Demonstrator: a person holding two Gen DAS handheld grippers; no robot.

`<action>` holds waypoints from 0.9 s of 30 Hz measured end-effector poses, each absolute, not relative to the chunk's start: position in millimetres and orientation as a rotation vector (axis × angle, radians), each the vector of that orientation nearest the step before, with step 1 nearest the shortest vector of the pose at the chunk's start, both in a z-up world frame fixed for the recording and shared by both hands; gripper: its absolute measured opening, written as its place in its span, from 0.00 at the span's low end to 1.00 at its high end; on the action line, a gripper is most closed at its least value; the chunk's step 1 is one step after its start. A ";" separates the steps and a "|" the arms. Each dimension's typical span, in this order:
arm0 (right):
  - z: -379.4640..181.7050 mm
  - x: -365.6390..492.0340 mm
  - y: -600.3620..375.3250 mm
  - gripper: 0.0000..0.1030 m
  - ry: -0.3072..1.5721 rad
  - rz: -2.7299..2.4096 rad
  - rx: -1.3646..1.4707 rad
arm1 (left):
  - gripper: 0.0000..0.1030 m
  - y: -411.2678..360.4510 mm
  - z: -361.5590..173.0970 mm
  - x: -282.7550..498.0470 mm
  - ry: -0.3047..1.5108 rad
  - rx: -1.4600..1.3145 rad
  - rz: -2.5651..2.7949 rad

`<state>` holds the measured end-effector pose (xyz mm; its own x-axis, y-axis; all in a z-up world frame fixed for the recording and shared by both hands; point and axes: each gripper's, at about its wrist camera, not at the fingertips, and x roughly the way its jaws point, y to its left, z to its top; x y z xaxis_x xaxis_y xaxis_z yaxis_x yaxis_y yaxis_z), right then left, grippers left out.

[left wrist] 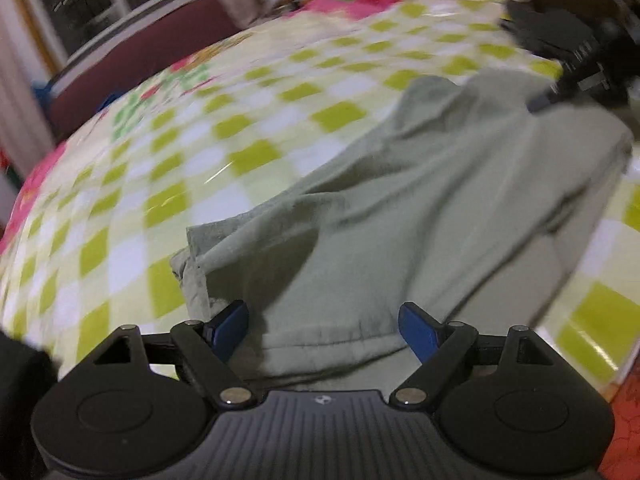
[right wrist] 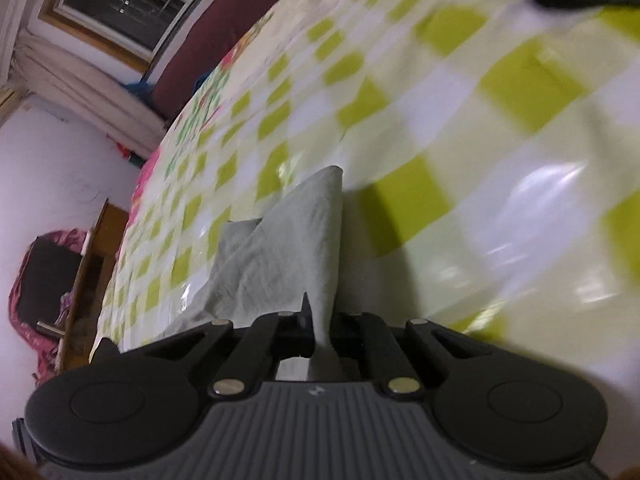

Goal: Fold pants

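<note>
Half done, I judge: my right tool (right wrist: 316, 320) pinches the pants (left wrist: 420, 208) mid-fold on the bed (left wrist: 248, 120); left tool (left wrist: 324, 328) spread.

Pale sage-green cotton pants (left wrist: 420, 208) lay rumpled and partly folded on a glossy green-and-white checked surface, one hemmed edge nearest the left camera, another fold (right wrist: 296, 240) rising upward.
</note>
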<state>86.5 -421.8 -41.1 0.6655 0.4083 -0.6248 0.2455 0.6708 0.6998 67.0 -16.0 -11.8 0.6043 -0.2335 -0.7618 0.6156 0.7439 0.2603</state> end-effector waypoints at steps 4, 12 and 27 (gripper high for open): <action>-26.3 77.3 -420.0 0.05 0.884 0.040 0.792 | 0.92 -33.3 13.5 53.5 0.677 0.486 -0.600; -24.4 77.7 -419.4 0.05 0.910 -0.019 0.775 | 0.92 -38.0 6.9 83.1 0.739 0.359 -0.622; 51.2 115.4 -315.9 0.11 0.841 0.242 0.357 | 0.91 -6.7 -10.5 51.5 0.716 0.395 -0.544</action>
